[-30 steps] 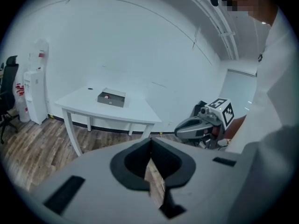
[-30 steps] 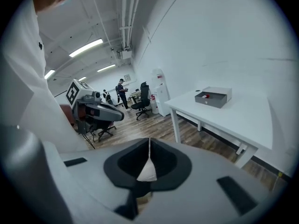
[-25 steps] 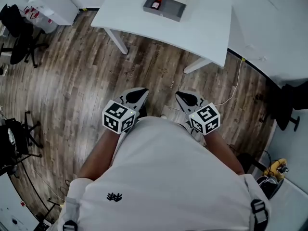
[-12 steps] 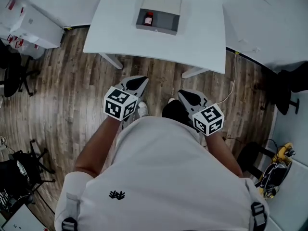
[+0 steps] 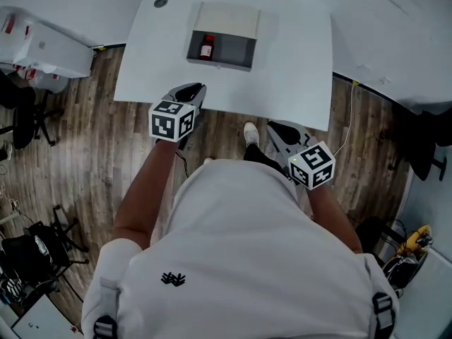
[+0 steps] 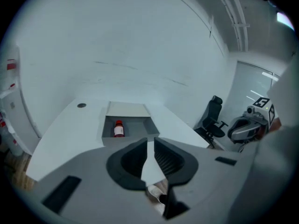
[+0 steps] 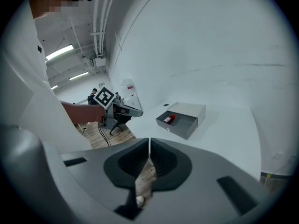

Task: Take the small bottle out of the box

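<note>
A small brown bottle (image 5: 206,47) with a red cap stands upright in an open grey box (image 5: 229,20) on the white table (image 5: 296,62). My left gripper (image 5: 191,90) hovers at the table's near edge, just short of the box. Its jaws are opening, with a narrow gap and nothing between them. In the left gripper view the bottle (image 6: 118,129) is straight ahead in the box (image 6: 127,111), beyond the left gripper (image 6: 150,141). My right gripper (image 5: 279,127) hangs lower over the floor, shut and empty. The right gripper view has the right gripper (image 7: 149,143) in front, and the bottle (image 7: 169,119) and box (image 7: 189,113) further off.
A small round disc (image 5: 160,2) lies on the table left of the box. White storage bins (image 5: 42,44) and a black chair (image 5: 25,115) stand at the left. Another office chair (image 6: 212,118) is on the right. A cable (image 5: 346,129) runs along the wooden floor.
The person has stepped toward the table, so the box and bottle are nearer. The left gripper has risen forward to the table edge. The right gripper stays low by the body.
</note>
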The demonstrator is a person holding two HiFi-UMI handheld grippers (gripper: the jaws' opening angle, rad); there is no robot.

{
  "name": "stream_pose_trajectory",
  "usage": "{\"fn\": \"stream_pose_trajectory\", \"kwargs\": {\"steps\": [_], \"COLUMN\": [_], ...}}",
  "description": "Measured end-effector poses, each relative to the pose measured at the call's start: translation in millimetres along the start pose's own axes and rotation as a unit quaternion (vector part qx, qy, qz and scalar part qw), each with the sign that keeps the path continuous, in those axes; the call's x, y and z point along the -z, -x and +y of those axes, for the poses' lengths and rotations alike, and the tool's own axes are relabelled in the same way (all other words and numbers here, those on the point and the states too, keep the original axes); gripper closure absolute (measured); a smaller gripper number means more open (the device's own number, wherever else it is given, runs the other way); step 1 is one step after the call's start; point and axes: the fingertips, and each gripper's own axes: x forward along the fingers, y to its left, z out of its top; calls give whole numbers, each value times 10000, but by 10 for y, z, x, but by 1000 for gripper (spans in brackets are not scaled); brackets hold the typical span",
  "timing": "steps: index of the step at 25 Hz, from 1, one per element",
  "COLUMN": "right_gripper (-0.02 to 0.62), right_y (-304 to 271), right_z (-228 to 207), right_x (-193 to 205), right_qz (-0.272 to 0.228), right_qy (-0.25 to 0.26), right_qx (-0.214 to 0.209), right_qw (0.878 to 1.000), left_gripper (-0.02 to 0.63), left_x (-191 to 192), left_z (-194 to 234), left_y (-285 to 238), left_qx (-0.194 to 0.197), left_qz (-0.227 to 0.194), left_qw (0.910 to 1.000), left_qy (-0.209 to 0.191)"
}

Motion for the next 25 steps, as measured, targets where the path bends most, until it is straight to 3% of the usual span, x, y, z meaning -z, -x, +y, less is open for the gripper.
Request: {"fn": "stream_pose_trajectory", "kwargs": {"steps": [6, 12, 16, 25], "right_gripper": [581, 581, 581, 581], "right_y": [-90, -166, -190, -209], "right_z": [-688, -1007, -1233, -1597], "right_x": [-152, -222, -202, -156], "right_qz": [84, 171, 262, 409], "right_qy": [-10, -162, -227, -407], "right_qx": [-135, -322, -408, -480], "right_qw": [9999, 9992, 9986, 9972], "left_gripper": [508, 445, 402, 374], "left_x": [-212, -189, -136, 40], "left_z": [352, 688, 931, 1240], "left_y": [-596, -972, -1217, -1541], "left_qx": [-411, -721, -985, -1315], "left_qz": [434, 1007, 1398, 2230], "left_qw": [9982, 9923, 9852, 9659], "left_qy": [20, 73, 86, 76]}}
